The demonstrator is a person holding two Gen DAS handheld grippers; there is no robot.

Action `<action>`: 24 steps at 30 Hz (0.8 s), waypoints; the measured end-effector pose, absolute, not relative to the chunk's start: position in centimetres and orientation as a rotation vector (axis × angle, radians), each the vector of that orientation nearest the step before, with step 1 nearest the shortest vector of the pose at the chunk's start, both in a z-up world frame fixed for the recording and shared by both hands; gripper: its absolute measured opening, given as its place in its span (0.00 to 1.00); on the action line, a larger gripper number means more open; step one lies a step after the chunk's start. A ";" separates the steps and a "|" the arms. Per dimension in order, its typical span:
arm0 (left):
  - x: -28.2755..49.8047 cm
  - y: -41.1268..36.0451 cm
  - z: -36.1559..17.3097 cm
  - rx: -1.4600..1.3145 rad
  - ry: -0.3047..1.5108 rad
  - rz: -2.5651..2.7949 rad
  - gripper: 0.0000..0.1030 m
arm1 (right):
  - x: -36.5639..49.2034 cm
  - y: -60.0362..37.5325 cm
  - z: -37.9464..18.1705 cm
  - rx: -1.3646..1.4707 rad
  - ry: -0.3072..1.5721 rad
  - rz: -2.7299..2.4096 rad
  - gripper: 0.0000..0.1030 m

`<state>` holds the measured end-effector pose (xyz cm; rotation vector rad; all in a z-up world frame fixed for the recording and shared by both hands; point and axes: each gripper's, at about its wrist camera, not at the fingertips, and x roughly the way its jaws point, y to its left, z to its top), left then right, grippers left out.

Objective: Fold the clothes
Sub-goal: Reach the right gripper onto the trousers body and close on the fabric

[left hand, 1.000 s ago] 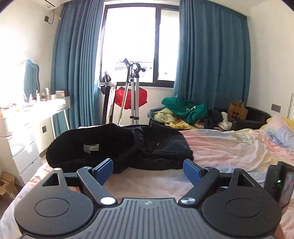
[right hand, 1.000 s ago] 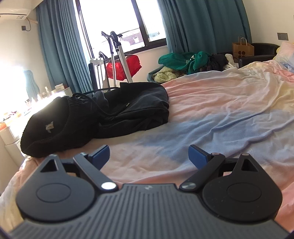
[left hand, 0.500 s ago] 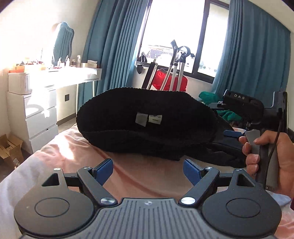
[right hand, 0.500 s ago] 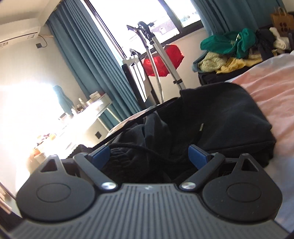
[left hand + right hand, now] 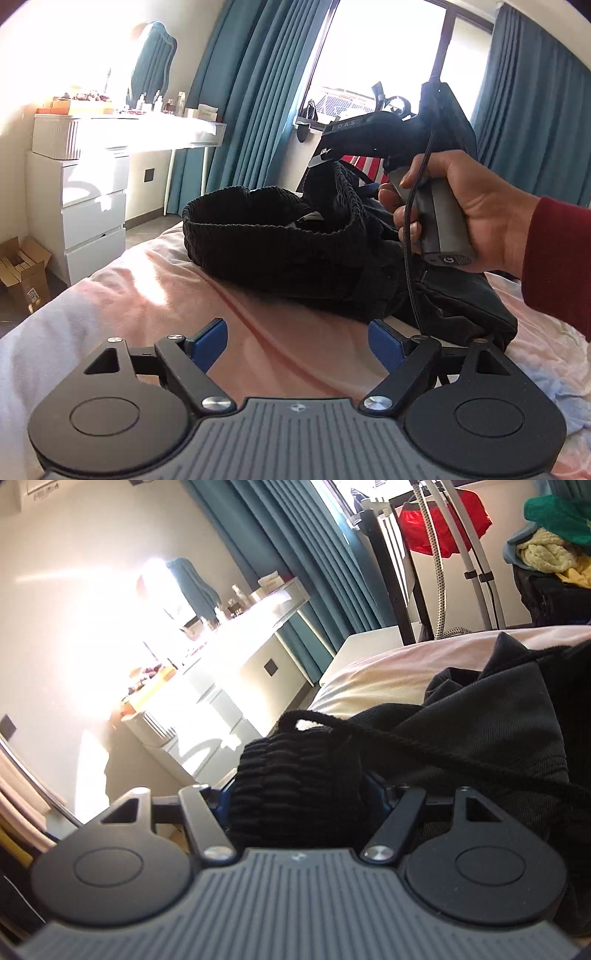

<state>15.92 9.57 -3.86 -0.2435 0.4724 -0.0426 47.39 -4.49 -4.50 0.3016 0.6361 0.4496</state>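
Note:
A black knit garment point(image 5: 280, 236) lies in a heap on the pink bedsheet point(image 5: 155, 280), partly over a smoother black garment point(image 5: 461, 299). My left gripper point(image 5: 297, 341) is open and empty, low over the sheet just in front of the heap. My right gripper point(image 5: 301, 794) is shut on a ribbed fold of the black knit garment point(image 5: 295, 775) and holds it lifted; in the left wrist view the right gripper point(image 5: 325, 162) is at the raised fold above the heap. A black cord point(image 5: 424, 742) trails over the smoother black garment point(image 5: 498, 716).
A white dresser point(image 5: 85, 192) with toiletries stands left of the bed, a cardboard box point(image 5: 22, 273) on the floor beside it. Teal curtains point(image 5: 251, 92) frame the window. A red bag on a stand point(image 5: 443, 517) and a clothes pile point(image 5: 546, 542) sit at the far side.
My right gripper has moved onto the black knit garment, closed on a fold of it and lifted it. My left gripper has stayed open in front of the heap.

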 end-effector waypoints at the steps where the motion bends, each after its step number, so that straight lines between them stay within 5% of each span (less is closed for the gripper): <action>1: 15.9 9.5 -3.9 -0.243 0.474 -0.042 0.83 | 46.9 -4.0 -3.6 0.229 0.623 0.438 0.69; 4: 15.8 9.4 -3.8 -0.247 0.478 -0.051 0.83 | 43.9 -6.6 -1.5 0.153 0.529 0.429 0.79; 10: 15.3 8.8 -3.7 -0.254 0.487 -0.067 0.83 | 37.6 -20.4 -1.2 0.348 0.364 0.256 0.79; 16: 14.8 7.7 -3.0 -0.228 0.473 -0.074 0.83 | 38.3 -26.0 -8.6 0.235 0.561 0.058 0.80; 24: 16.6 7.7 -4.7 -0.205 0.520 -0.039 0.84 | 42.9 -19.0 -15.1 -0.164 0.649 0.143 0.78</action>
